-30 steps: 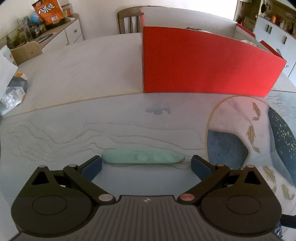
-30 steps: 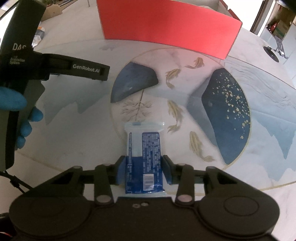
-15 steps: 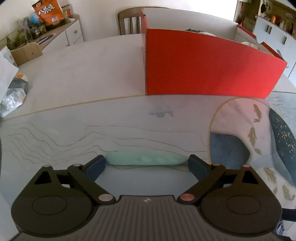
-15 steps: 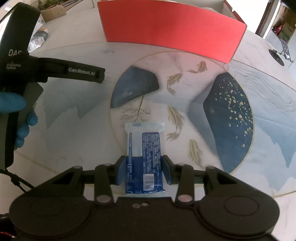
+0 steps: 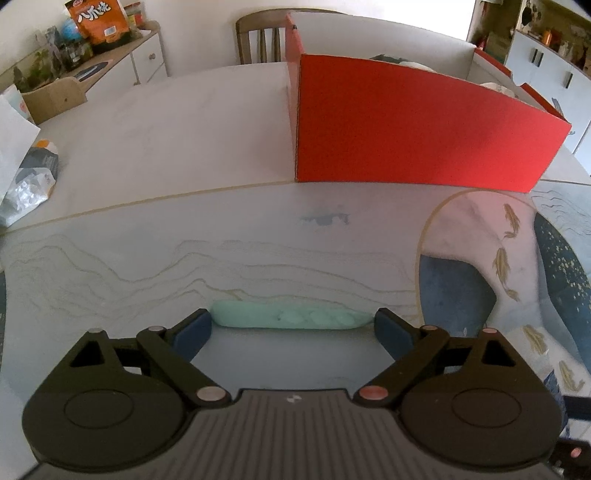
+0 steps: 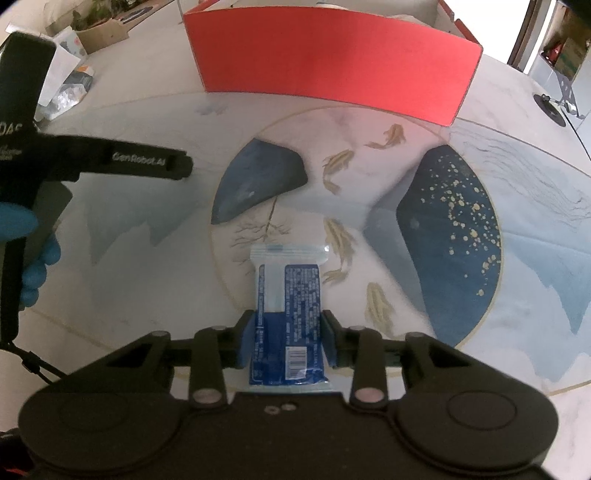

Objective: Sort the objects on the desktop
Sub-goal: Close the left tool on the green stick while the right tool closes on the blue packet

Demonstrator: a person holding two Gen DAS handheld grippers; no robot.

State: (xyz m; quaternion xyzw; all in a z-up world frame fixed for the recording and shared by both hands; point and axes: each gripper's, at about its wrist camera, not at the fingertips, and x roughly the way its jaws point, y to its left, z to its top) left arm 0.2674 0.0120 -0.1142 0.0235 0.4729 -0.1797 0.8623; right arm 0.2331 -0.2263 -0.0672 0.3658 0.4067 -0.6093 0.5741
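A pale green pea-pod shaped object (image 5: 291,319) lies crosswise on the patterned mat, level with the tips of my left gripper (image 5: 292,328), whose jaws stand wide open on either side of its two ends. My right gripper (image 6: 287,341) is shut on a blue and white snack packet (image 6: 288,317) and holds it above the mat. A red cardboard box (image 5: 417,129) stands at the far side of the table and also shows in the right wrist view (image 6: 332,62). The left gripper's body (image 6: 55,162) shows at the left of the right wrist view.
The table carries a mat with fish and blue shapes (image 6: 443,221). A crumpled bag and white paper (image 5: 26,177) lie at the left edge. A wooden chair (image 5: 258,37) and a cabinet with an orange snack bag (image 5: 96,18) stand behind the table.
My left gripper has crept forward so the green pod lies between its open fingertips. My right gripper has lifted the packet and moved slightly back from the red box.
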